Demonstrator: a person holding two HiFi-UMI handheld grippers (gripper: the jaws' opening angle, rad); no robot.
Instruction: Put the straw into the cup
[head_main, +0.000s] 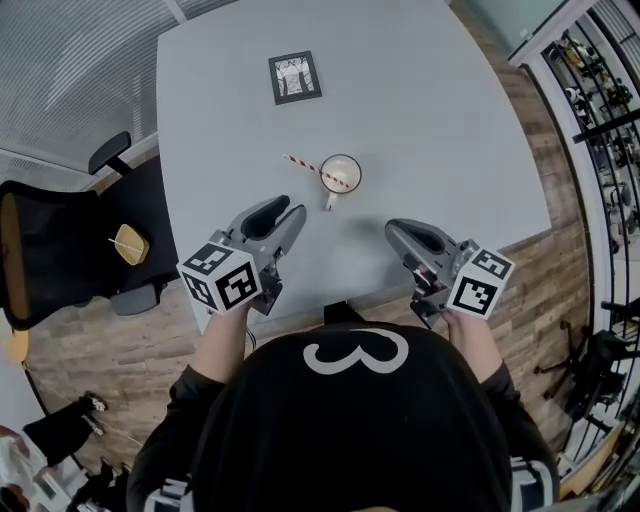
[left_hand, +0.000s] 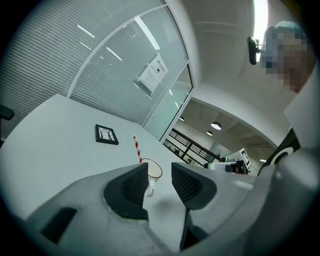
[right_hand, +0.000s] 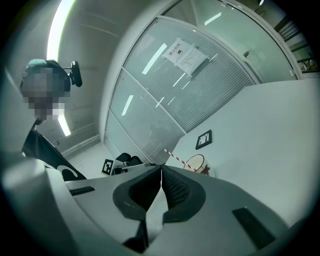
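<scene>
A white cup (head_main: 340, 175) with a small handle stands on the grey table (head_main: 420, 120). A red-and-white striped straw (head_main: 308, 167) sits in it and leans out to the left over the rim. The cup (left_hand: 152, 172) and straw (left_hand: 136, 148) show just beyond my left jaws. My left gripper (head_main: 288, 212) hovers near the table's front edge, left of and nearer than the cup, open and empty. My right gripper (head_main: 393, 230) hangs to the right, its jaws touching with nothing between them. The right gripper view shows the cup (right_hand: 196, 164) and straw (right_hand: 175, 155).
A small black-framed picture (head_main: 295, 77) lies flat on the far part of the table. A black office chair (head_main: 60, 240) stands left of the table. Shelving (head_main: 600, 110) lines the right side of the room, with wooden floor around the table.
</scene>
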